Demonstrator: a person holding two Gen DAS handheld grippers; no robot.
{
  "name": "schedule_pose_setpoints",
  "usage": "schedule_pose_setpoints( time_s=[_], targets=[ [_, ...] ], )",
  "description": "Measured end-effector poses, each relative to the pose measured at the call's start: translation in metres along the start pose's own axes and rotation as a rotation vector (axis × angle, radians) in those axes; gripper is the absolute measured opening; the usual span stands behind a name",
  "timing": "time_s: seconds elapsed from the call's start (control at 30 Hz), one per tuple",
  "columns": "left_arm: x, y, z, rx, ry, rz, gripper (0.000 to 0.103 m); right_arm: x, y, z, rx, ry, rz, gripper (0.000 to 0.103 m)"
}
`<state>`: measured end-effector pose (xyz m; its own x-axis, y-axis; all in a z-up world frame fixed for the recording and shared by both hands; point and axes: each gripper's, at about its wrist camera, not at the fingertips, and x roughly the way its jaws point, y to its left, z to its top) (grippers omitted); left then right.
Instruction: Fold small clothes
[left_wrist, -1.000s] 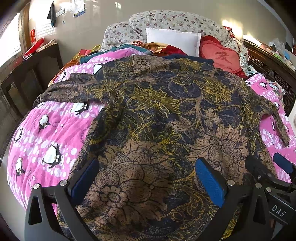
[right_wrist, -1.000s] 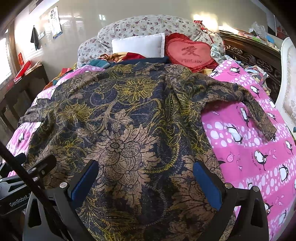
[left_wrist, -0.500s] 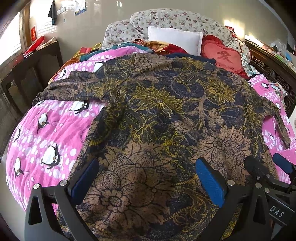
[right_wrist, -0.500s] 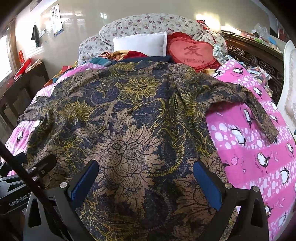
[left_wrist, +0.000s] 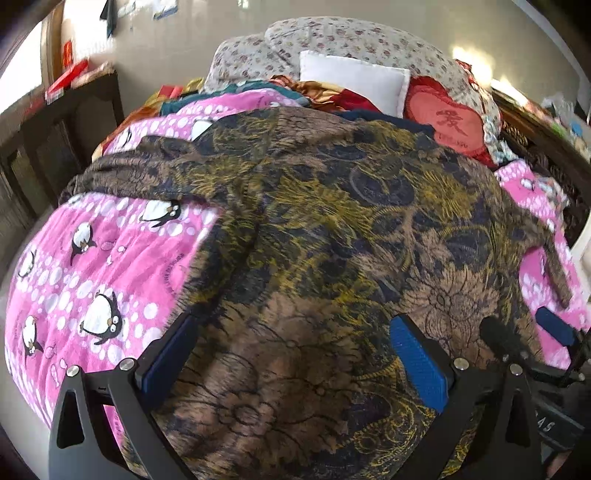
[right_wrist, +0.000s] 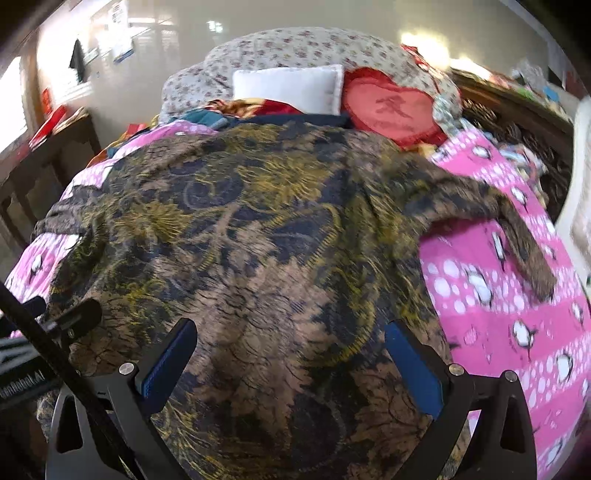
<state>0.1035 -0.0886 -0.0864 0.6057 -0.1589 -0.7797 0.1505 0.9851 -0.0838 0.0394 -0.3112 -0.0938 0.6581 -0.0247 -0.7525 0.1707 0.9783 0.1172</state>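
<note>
A brown, navy and yellow floral shirt (left_wrist: 332, 240) lies spread flat on a pink penguin quilt (left_wrist: 92, 266), its sleeves out to both sides. It also fills the right wrist view (right_wrist: 258, 240). My left gripper (left_wrist: 291, 354) is open and empty over the shirt's near hem, towards its left side. My right gripper (right_wrist: 291, 358) is open and empty over the hem towards its right side. The right gripper shows at the right edge of the left wrist view (left_wrist: 554, 328). The left gripper shows at the left edge of the right wrist view (right_wrist: 70, 317).
Pillows are piled at the head of the bed: a white one (left_wrist: 354, 81), a red heart cushion (left_wrist: 450, 122) and floral ones (right_wrist: 314, 51). A dark wooden table (left_wrist: 66, 118) stands at the left. A carved wooden bed frame (right_wrist: 517, 118) runs along the right.
Both grippers have moved forward and lower over the shirt's hem; the shirt looks larger and blurred. The jaws stay open and the shirt has not moved.
</note>
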Motion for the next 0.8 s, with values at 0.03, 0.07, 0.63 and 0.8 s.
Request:
schedule_pose_setpoints(
  time_s=[0.03,0.07,0.63,0.8],
  targets=[
    [0.0,0.008,0.004,-0.019,0.006,-0.01,0.103,0.0,0.004,0.003,-0.007,0.001,0.019,0.103],
    [0.0,0.019,0.008,-0.044,0.011,-0.018,0.103,0.002,0.01,0.007,-0.016,0.005,0.051,0.103],
    [0.028,0.33,0.075,-0.668,0.007,0.094,0.103,0.057,0.231,0.072,-0.414,-0.039,0.392,0.093],
    [0.062,0.387,0.081,-0.851,0.043,-0.007,0.103,0.089,0.297,0.089,-0.486,-0.034,0.423,0.088]
  ],
)
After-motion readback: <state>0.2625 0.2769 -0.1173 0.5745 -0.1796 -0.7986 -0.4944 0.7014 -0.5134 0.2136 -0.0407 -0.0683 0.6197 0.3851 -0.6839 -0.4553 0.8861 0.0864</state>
